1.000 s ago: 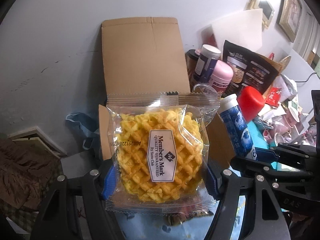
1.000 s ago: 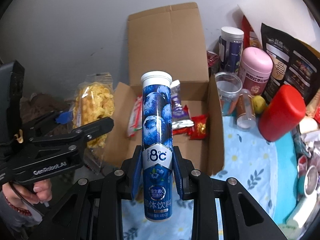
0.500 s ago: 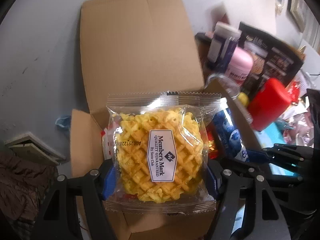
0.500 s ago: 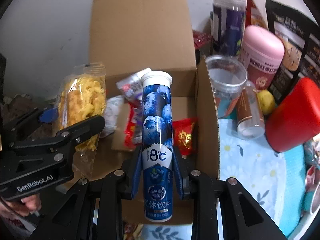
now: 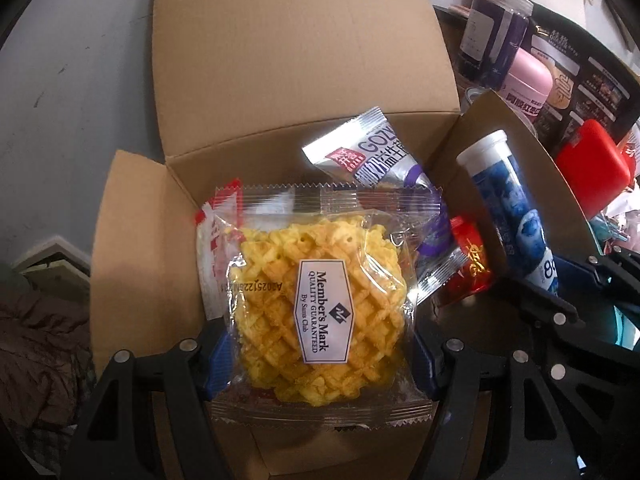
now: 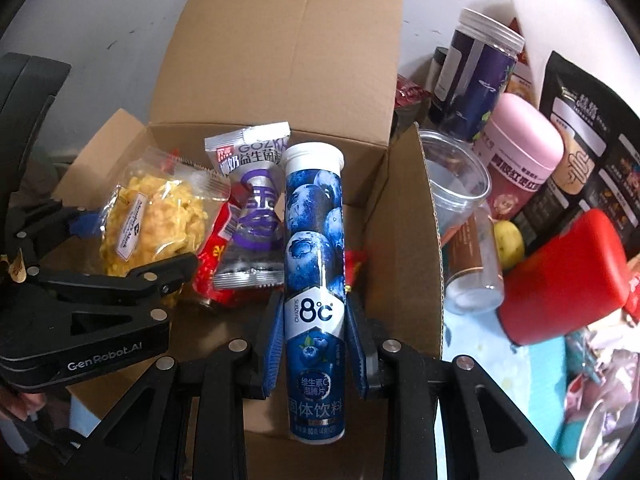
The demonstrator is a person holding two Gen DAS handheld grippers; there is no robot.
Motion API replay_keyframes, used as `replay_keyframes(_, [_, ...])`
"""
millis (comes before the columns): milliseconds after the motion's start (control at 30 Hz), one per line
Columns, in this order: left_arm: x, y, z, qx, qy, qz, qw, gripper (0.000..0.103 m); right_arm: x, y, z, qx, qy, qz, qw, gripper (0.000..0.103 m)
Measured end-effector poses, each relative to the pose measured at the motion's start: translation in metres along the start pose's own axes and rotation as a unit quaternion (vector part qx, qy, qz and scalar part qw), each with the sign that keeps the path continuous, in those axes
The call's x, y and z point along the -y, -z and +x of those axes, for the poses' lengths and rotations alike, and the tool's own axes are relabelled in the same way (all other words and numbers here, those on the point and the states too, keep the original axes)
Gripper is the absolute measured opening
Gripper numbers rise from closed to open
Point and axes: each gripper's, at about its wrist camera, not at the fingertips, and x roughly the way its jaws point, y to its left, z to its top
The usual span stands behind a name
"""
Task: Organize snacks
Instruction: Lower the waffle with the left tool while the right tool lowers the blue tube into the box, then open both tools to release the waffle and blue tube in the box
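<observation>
As both grippers, left (image 5: 316, 356) clamping the waffle packet (image 5: 320, 304) and right (image 6: 316, 344) the blueberry tube (image 6: 315, 264), hang over the crowded box (image 5: 296, 60), either snack risks snagging on packets inside.

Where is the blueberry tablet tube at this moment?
The blueberry tablet tube stands upright in the right gripper, held over the open cardboard box, just right of the silver-purple sachet.

Brown cardboard box (image 6: 280, 60). Inside it: yellow lattice waffle pack (image 5: 320, 312), white label; silver-purple sachet (image 6: 256, 200); red wrappers (image 6: 216, 248). Tube (image 6: 316, 264): blue, blueberry print, white cap. Right of box: red container (image 6: 568, 276), pink jar (image 6: 520, 148).
</observation>
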Motion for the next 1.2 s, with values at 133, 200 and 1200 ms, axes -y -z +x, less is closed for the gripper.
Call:
replay_keyframes(133, [0.003,-0.002,0.002,-0.004,-0.008,0.006,0.9999,0.071,0.005,0.001,0.001,-0.010,0.004,0.010,1.000,0.031])
replay_keyframes(200, [0.004,-0.005,0.005,-0.012,-0.012,0.002,0.9999,0.071,0.005,0.002,0.002,-0.017,0.005,0.013,1.000,0.031])
replay_keyframes(1200, [0.033,-0.035,-0.072,0.041,-0.021,0.007,0.9989,0.078,0.023,-0.015,-0.066,-0.012,-0.030,0.060,0.998,0.042])
